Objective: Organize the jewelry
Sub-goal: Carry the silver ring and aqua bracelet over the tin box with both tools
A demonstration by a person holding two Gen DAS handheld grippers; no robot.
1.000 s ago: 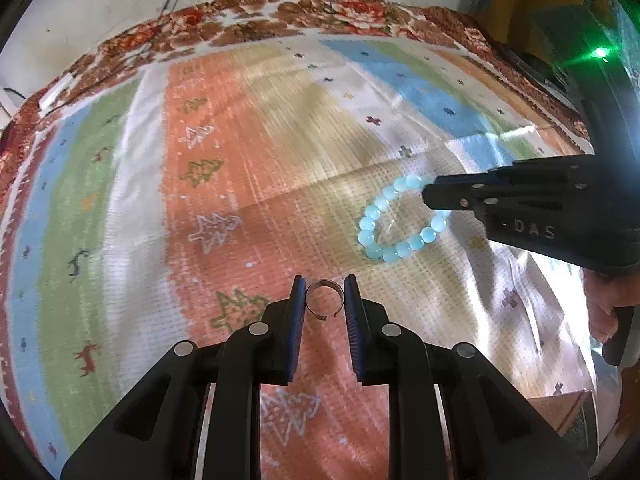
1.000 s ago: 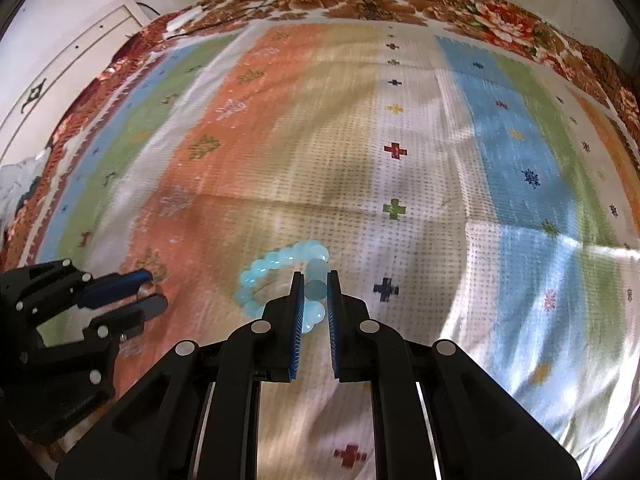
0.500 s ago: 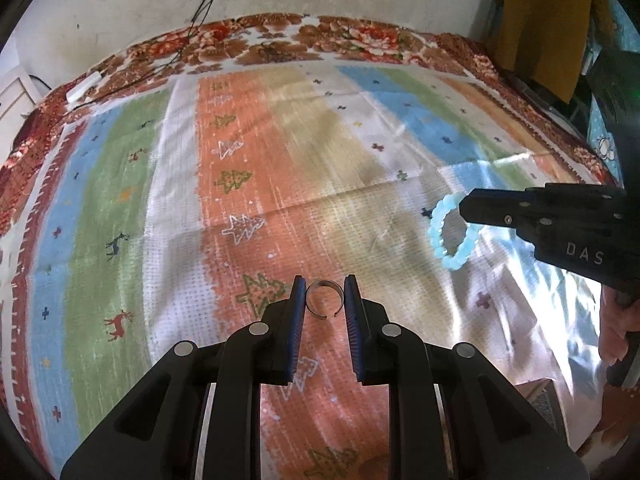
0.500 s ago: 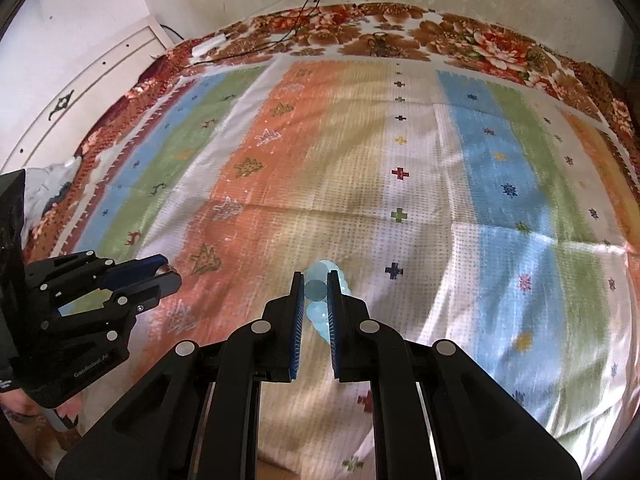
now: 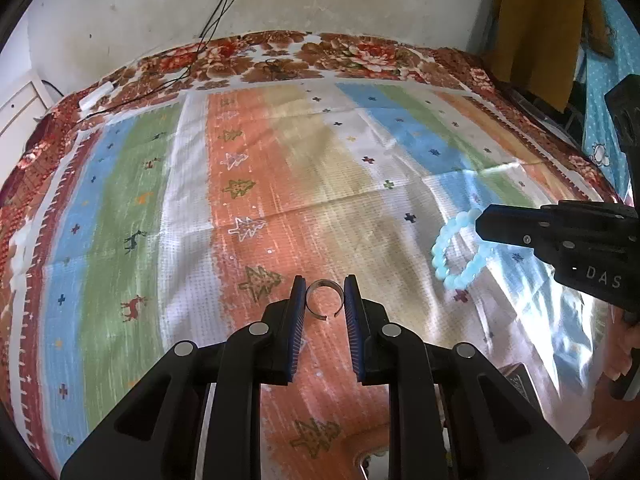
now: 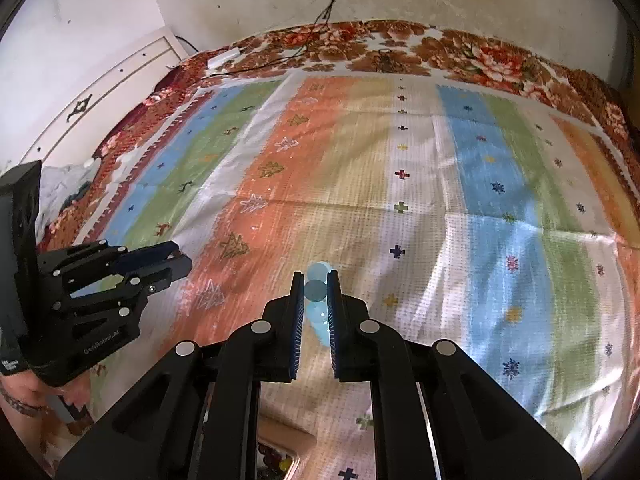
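My left gripper (image 5: 323,300) is shut on a thin open silver ring (image 5: 323,289), held up above the striped bedspread (image 5: 280,184). My right gripper (image 6: 316,292) is shut on a pale aqua bead bracelet (image 6: 318,304), seen edge-on between the fingers. In the left wrist view the bracelet (image 5: 448,258) hangs as a loop from the right gripper (image 5: 486,226) at the right. In the right wrist view the left gripper (image 6: 176,262) shows at the left, its ring hidden.
The bedspread has a floral border (image 5: 352,54) and lies against a white wall with black cables (image 5: 216,20). A box with coloured beads (image 6: 276,462) peeks at the bottom edge of the right wrist view. A yellow cloth (image 5: 540,20) hangs at the back right.
Both grippers have risen away from the bedspread with their jewellery. The bracelet was lifted off the cloth and now hangs from the right gripper.
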